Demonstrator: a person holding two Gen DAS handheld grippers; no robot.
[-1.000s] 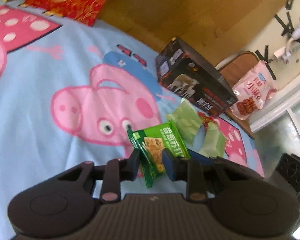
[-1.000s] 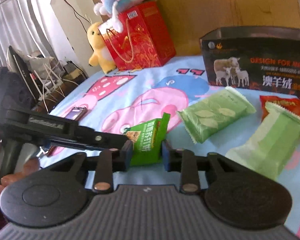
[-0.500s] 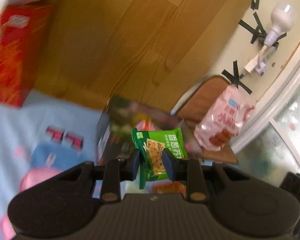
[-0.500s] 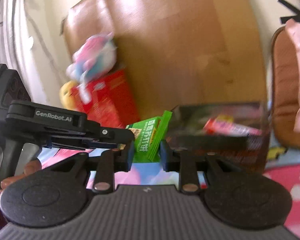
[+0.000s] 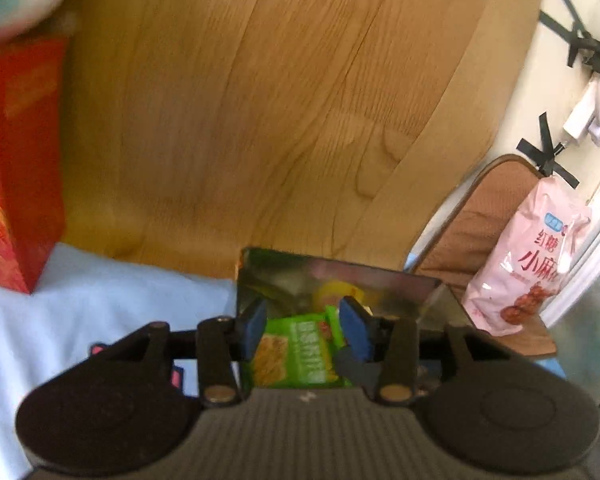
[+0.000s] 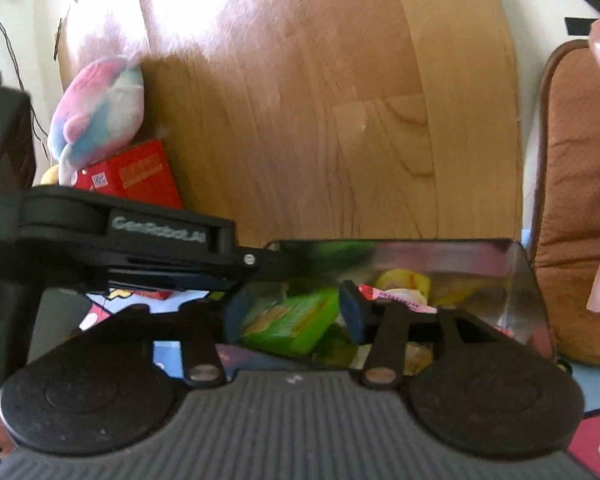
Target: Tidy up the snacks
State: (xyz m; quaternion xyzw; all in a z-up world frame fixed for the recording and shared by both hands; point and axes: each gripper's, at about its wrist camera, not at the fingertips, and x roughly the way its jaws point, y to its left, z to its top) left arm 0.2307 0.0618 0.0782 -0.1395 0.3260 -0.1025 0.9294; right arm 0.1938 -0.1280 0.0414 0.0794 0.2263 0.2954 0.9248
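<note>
The green snack pack (image 5: 296,354) lies between and just below my left gripper's (image 5: 303,324) wide jaws, inside the box (image 5: 336,276). My right gripper's (image 6: 290,314) jaws are wide too, over the near left of the box.

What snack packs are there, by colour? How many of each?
Green pack: 1
Yellow pack: 1
Red-and-white pack: 1
Pink bag: 1
Total: 4 clearly visible; the box may hide others.
</note>
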